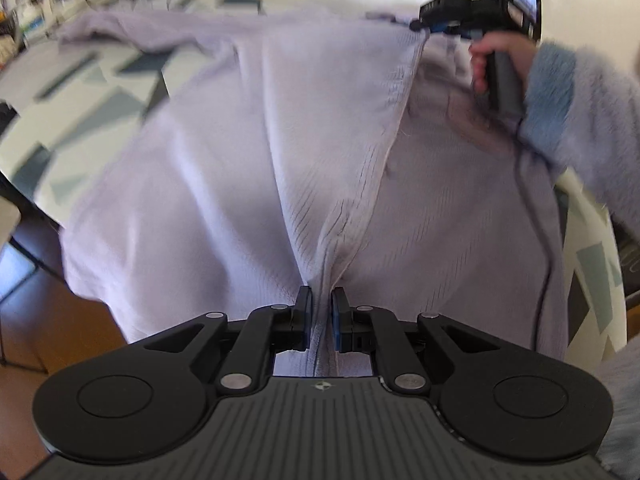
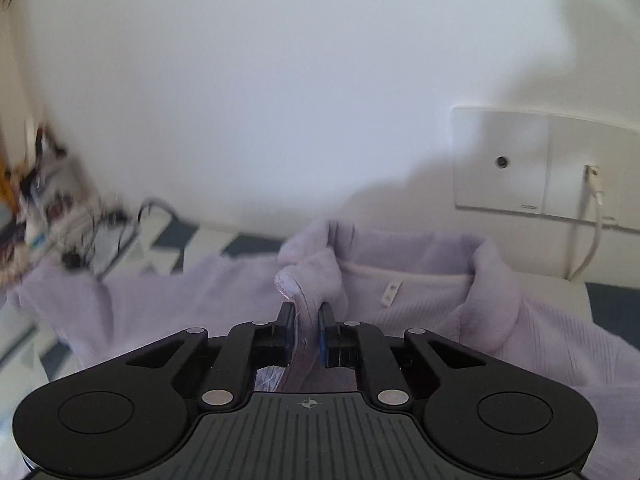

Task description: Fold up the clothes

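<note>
Garment: pale lilac ribbed top (image 1: 248,152), spread over a table with a white-and-grey geometric cloth (image 1: 80,92); one front edge lifted into a ridge running from near hem to far collar.
Collar: folded-over collar (image 2: 492,280) near the wall, small white neck label (image 2: 390,293) inside it.
Left gripper: left gripper (image 1: 321,316) at the near hem, fingers almost together, a bunched fold of the lilac fabric pinched between the pads.
Right gripper: right gripper (image 2: 307,330) at the collar end, fingers narrowed onto a rolled strip of the collar edge, fabric standing up between them.
Right hand: right hand (image 1: 486,66) wrapped round the gripper's grip, fluffy blue-grey sleeve (image 1: 576,108).
Table edge: garment's left side hangs past the near edge.
Wall: white wall plate (image 2: 540,164) behind the collar, white cable (image 2: 592,224) plugged in.
Far left: blurred clutter (image 2: 52,216), can't make it out.
</note>
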### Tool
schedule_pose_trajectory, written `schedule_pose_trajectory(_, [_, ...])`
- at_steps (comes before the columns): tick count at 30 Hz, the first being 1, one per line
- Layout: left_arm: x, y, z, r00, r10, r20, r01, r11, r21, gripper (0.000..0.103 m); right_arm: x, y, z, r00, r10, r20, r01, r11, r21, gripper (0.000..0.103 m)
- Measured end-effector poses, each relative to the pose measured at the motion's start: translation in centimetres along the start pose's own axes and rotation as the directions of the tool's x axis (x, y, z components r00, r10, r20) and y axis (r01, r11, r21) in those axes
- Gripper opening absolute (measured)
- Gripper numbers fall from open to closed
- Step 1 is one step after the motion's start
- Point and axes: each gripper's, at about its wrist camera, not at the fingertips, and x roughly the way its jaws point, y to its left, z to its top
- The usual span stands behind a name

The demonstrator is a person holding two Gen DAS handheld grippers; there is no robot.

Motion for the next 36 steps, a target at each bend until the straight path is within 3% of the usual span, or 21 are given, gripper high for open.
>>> schedule_pose_trajectory(2, [1.2, -0.3, -0.2, 1.0, -0.008, -0.029, 0.008, 1.0, 0.006, 0.012, 1.4, 0.2, -0.8, 0.998, -0.051, -0.046, 0.046, 0.994, -0.104, 0.01])
schedule_pose_trajectory(5, [2.3, -0.6, -0.4, 0.997, -0.013, -0.071, 0.014, 1.0, 0.007, 0.021, 2.5, -0.5, -1.7, 0.99, -0.091, -0.104, 0.081, 0.992, -0.095, 0.013])
schedule_pose_trajectory(6, [1.9, -0.4, -0.5, 0.998, -0.014, -0.063, 0.014, 1.0, 0.0, 0.023, 2.8, -0.7, -1.9, 0.987, -0.103, -0.124, 0.092, 0.992, -0.087, 0.025])
schedule_pose_trajectory(7, [1.5, -0.2, -0.5, 0.998, -0.015, -0.054, 0.015, 1.0, -0.006, 0.029, 2.5, -0.8, -1.9, 0.985, -0.123, -0.118, 0.115, 0.99, -0.079, 0.041])
schedule_pose_trajectory(9, [0.3, 0.4, -0.6, 1.0, 0.001, -0.019, -0.001, 1.0, -0.027, 0.045, 1.5, -0.8, -1.6, 0.985, -0.147, -0.093, 0.141, 0.988, -0.064, 0.062])
schedule_pose_trajectory(10, [-0.6, 0.9, -0.6, 1.0, 0.018, 0.017, -0.017, 0.999, -0.045, 0.051, 0.9, -0.7, -1.2, 0.986, -0.149, -0.075, 0.145, 0.988, -0.056, 0.062])
schedule_pose_trajectory(13, [-3.0, 3.2, -0.5, 0.992, 0.058, 0.108, -0.042, 0.989, -0.144, 0.06, -1.2, 0.4, 0.9, 0.998, -0.061, -0.003, 0.061, 0.998, -0.025, 0.062])
schedule_pose_trajectory(16, [-4.5, 6.4, -0.8, 0.977, 0.119, 0.176, -0.071, 0.963, -0.259, 0.062, -2.4, 2.2, 3.0, 0.998, 0.044, 0.036, -0.044, 0.999, -0.008, 0.062])
schedule_pose_trajectory(19, [-4.4, 9.9, -1.3, 0.958, 0.236, 0.161, -0.166, 0.919, -0.359, 0.062, -1.9, 5.0, 4.4, 0.988, 0.153, 0.001, -0.153, 0.988, 0.015, 0.061])
schedule_pose_trajectory(21, [-3.7, 12.8, -2.2, 0.95, 0.283, 0.133, -0.195, 0.868, -0.456, 0.062, -0.9, 7.2, 4.8, 0.975, 0.215, -0.052, -0.213, 0.976, 0.041, 0.058])
schedule_pose_trajectory(24, [-2.2, 17.7, -4.2, 0.965, 0.237, 0.111, -0.117, 0.771, -0.626, 0.061, 0.5, 11.4, 4.1, 0.956, 0.27, -0.118, -0.267, 0.963, 0.04, 0.057])
schedule_pose_trajectory(26, [-1.0, 20.7, -5.8, 0.979, 0.161, 0.127, -0.015, 0.672, -0.74, 0.05, 1.5, 14.3, 3.5, 0.953, 0.275, -0.129, -0.276, 0.961, 0.016, 0.056])
schedule_pose_trajectory(27, [-0.4, 22.0, -6.7, 0.98, 0.121, 0.157, 0.05, 0.614, -0.787, 0.05, 1.7, 15.5, 3.1, 0.962, 0.249, -0.115, -0.253, 0.967, -0.016, 0.055])
schedule_pose_trajectory(28, [0.3, 23.3, -7.5, 0.978, 0.082, 0.191, 0.113, 0.56, -0.82, 0.05, 1.4, 16.5, 2.9, 0.971, 0.219, -0.097, -0.225, 0.973, -0.048, 0.055])
schedule_pose_trajectory(30, [1.8, 25.2, -8.4, 0.967, 0.017, 0.255, 0.215, 0.485, -0.848, 0.05, 2.6, 18.2, 2.7, 0.979, 0.181, -0.092, -0.188, 0.979, -0.073, 0.056])
schedule_pose_trajectory(33, [3.4, 27.1, -8.9, 0.953, -0.011, 0.304, 0.28, 0.418, -0.864, 0.05, 4.8, 20.9, 1.8, 0.982, 0.133, -0.133, -0.152, 0.978, -0.141, 0.056])
schedule_pose_trajectory(36, [5.2, 29.0, -9.5, 0.928, -0.068, 0.367, 0.369, 0.312, -0.875, 0.05, 7.2, 23.9, 0.6, 0.98, 0.079, -0.185, -0.122, 0.965, -0.234, 0.055])
